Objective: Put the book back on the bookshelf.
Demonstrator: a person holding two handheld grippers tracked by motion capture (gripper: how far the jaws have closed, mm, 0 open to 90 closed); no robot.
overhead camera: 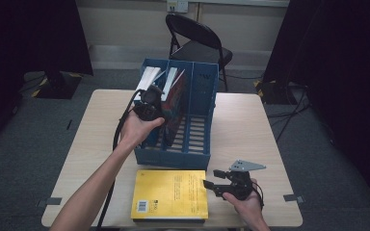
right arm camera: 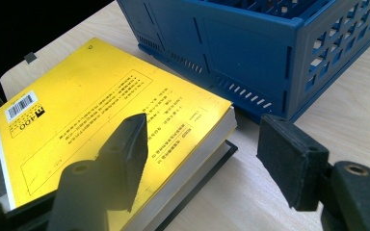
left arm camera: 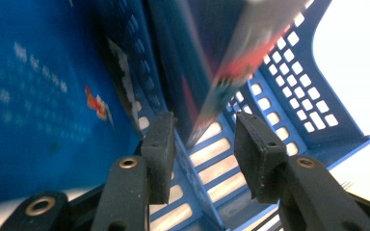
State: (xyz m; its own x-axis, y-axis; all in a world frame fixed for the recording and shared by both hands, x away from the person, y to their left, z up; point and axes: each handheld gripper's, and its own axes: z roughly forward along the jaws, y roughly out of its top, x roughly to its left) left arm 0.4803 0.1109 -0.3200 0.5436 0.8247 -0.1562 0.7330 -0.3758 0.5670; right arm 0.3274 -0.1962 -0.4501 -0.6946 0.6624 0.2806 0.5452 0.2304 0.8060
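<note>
A blue file rack [overhead camera: 173,158] [left arm camera: 289,96] [right arm camera: 241,57] stands mid-table with books upright in it. My left gripper [overhead camera: 153,96] [left arm camera: 204,144] reaches into it beside a red-and-teal book [overhead camera: 176,96] [left arm camera: 221,62]. Its jaws are open; the book's lower corner hangs between and beyond the pads, untouched. A yellow book [overhead camera: 168,192] [right arm camera: 91,96] lies flat in front of the rack. My right gripper [overhead camera: 211,178] [right arm camera: 207,144] hovers open at its right edge, one jaw above the cover, the other above the table, gripping nothing.
White-edged books [overhead camera: 149,77] stand in the rack's left slot. A thin dark cover [right arm camera: 221,154] sticks out under the yellow book. The wooden table [overhead camera: 241,125] has bare room right of the rack. A black folding chair [overhead camera: 197,43] stands behind the table.
</note>
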